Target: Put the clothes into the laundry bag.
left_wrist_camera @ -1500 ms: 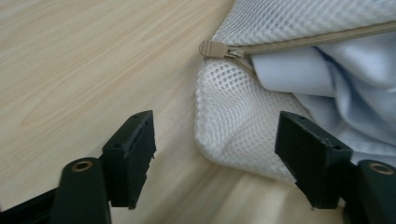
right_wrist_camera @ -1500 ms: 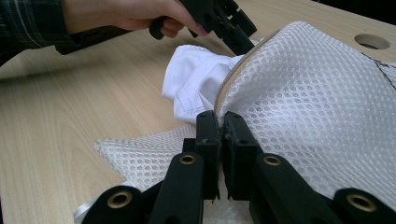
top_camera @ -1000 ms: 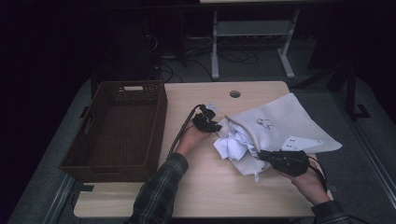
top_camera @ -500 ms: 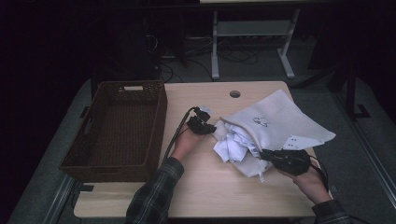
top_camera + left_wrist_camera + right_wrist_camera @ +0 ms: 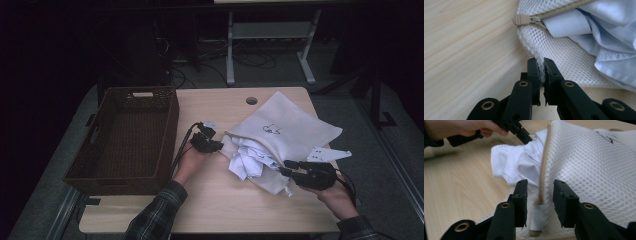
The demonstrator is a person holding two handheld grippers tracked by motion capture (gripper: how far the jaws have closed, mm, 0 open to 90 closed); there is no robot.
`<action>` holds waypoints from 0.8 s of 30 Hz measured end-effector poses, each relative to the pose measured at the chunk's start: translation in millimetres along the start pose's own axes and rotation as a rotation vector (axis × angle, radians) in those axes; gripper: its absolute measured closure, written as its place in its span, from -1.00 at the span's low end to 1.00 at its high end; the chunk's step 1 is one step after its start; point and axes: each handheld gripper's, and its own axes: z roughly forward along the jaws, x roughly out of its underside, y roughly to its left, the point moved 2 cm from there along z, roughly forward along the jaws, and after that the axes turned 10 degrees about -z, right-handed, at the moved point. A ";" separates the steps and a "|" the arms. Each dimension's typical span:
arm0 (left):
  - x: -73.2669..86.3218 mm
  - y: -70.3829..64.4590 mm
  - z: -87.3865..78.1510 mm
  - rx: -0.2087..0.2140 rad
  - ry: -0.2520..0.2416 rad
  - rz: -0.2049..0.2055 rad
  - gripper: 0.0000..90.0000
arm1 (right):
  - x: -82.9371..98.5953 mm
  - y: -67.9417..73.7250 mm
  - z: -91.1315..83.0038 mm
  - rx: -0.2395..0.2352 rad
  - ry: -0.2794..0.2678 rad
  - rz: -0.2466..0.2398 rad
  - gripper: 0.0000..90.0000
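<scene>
White mesh bag (image 5: 287,132), beige zipper (image 5: 543,167), pale-blue shirt (image 5: 604,32), brown basket (image 5: 125,135).

The left gripper (image 5: 216,145) is held low in the person's left hand (image 5: 189,161), the forearm in a plaid sleeve (image 5: 155,215) reaching in from below. Its jaws are pressed almost together, a thin fold of white mesh pinched between their tips. The right gripper (image 5: 289,169) sits in the right hand (image 5: 334,194), pointing toward the left gripper. Its jaws stand apart, a beige zipper band lying in the gap between them, untouched by either jaw. The two grippers are well apart.
</scene>
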 end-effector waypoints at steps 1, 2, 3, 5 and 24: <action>2.3 -0.7 -1.4 0.003 -0.004 -0.005 0.88 | -1.3 2.1 -2.5 -0.002 -0.007 0.001 0.36; 4.0 -1.2 -2.4 0.006 -0.004 -0.005 0.88 | -2.3 4.9 -5.4 -0.008 -0.013 0.002 0.34; 5.0 -1.4 -3.3 0.007 -0.004 -0.004 0.88 | -2.5 7.2 -7.3 -0.014 -0.015 0.006 0.33; 7.3 -2.2 -6.3 0.007 -0.004 -0.006 0.88 | -0.8 13.1 -10.3 -0.034 -0.010 0.008 0.33; 43.3 -26.4 -35.5 0.019 0.027 0.034 0.88 | 35.5 48.3 -14.0 -0.024 0.144 -0.016 0.31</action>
